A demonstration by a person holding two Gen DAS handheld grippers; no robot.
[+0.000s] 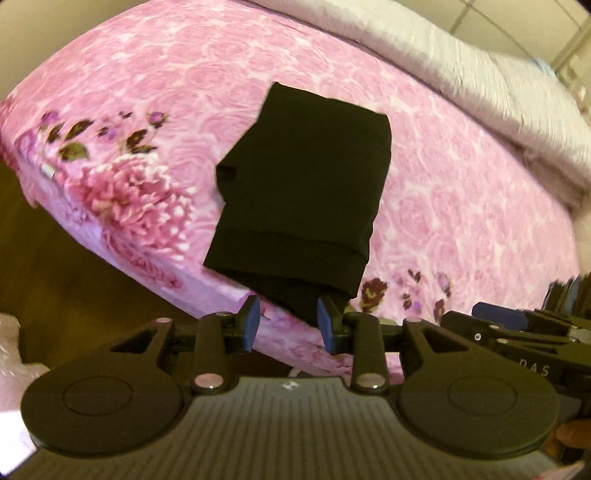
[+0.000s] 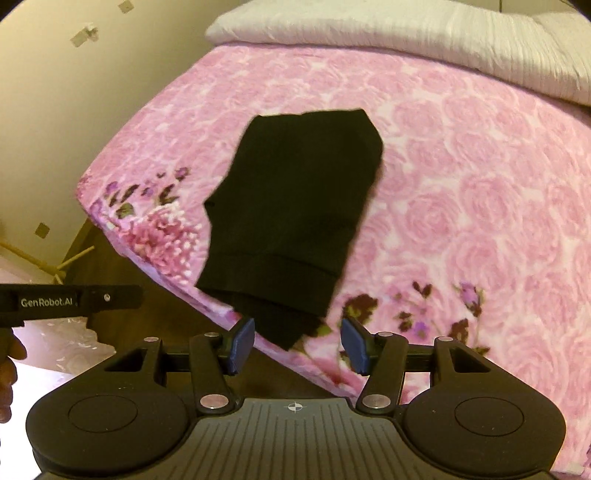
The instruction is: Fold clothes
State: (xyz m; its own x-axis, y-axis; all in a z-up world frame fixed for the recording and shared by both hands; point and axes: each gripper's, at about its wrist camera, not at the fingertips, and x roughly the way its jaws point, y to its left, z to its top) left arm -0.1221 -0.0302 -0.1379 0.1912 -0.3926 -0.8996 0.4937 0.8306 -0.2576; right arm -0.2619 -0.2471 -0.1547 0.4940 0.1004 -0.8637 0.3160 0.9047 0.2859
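So the black folded garment (image 1: 299, 192) lies on the bed w/ the pink rose blanket (image 1: 461, 206), near the bed's front edge, and its lower corner hangs a bit past that edge. On its right there's lots of bare blanket. On its left only a strip of flower print, then the blanket drops to a brown floor (image 1: 48, 258). Far side of the bed has a white rolled duvet (image 2: 406, 33) along it, well apart from the garment. Wall sits beyond the bed's left corner in the right wrist view.

Left tongs (image 1: 288, 325) are apart, a moderate gap, clamping nothing. The right blue pad (image 1: 327, 325) is right at the hanging corner of the garment; can't tell if it's actually touching. Left pad is clear of it.

Right tongs (image 2: 299, 345) are spread wider, also holding nothing. The garment's lowest tip shows btw the pads, closer to the left one, prob not touching but hard to say. Both tongs hover side by side at the bed edge.
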